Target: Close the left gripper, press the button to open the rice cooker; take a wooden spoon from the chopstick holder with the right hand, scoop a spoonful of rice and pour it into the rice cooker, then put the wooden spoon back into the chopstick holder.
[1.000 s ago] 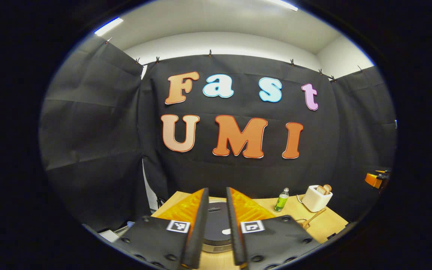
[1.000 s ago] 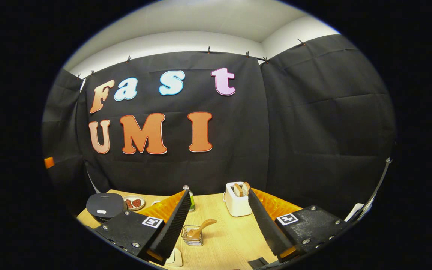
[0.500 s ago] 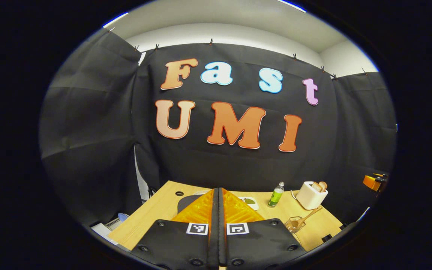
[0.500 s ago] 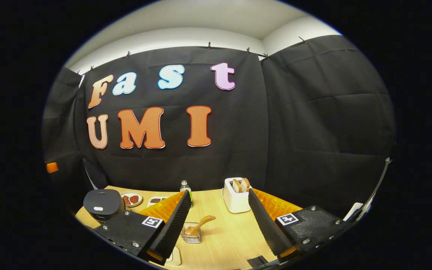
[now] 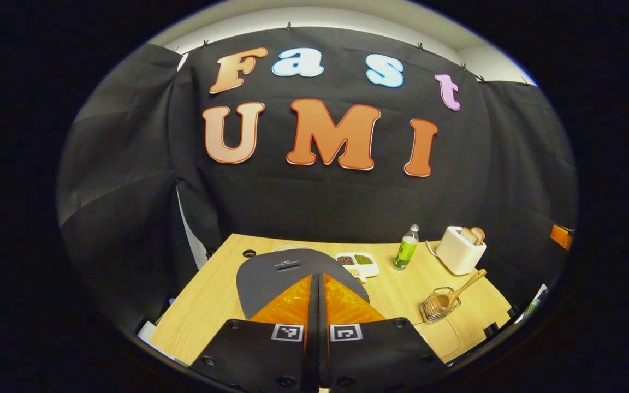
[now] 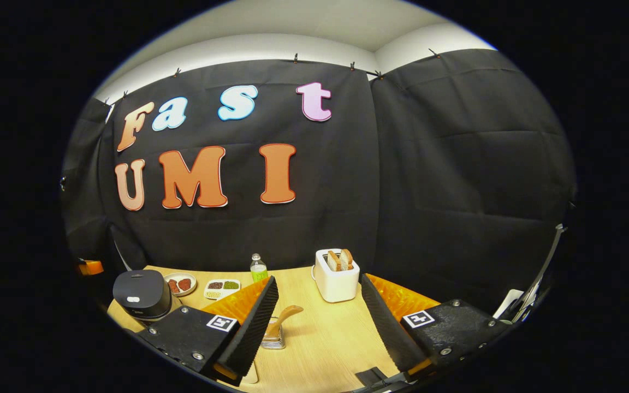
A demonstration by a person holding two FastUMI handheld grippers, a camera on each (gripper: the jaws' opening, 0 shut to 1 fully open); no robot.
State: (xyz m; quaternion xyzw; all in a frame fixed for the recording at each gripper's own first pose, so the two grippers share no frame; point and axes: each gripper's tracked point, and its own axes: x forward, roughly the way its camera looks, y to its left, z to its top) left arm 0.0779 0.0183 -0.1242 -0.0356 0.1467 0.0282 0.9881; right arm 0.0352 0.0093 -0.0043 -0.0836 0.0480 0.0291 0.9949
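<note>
Tabletop (image 6: 325,338): wooden spoon (image 6: 283,316) handle slants up-right.

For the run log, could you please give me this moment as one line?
left gripper shut over rice cooker | cooker lid down | right gripper open, empty | wooden spoon in chopstick holder
</note>
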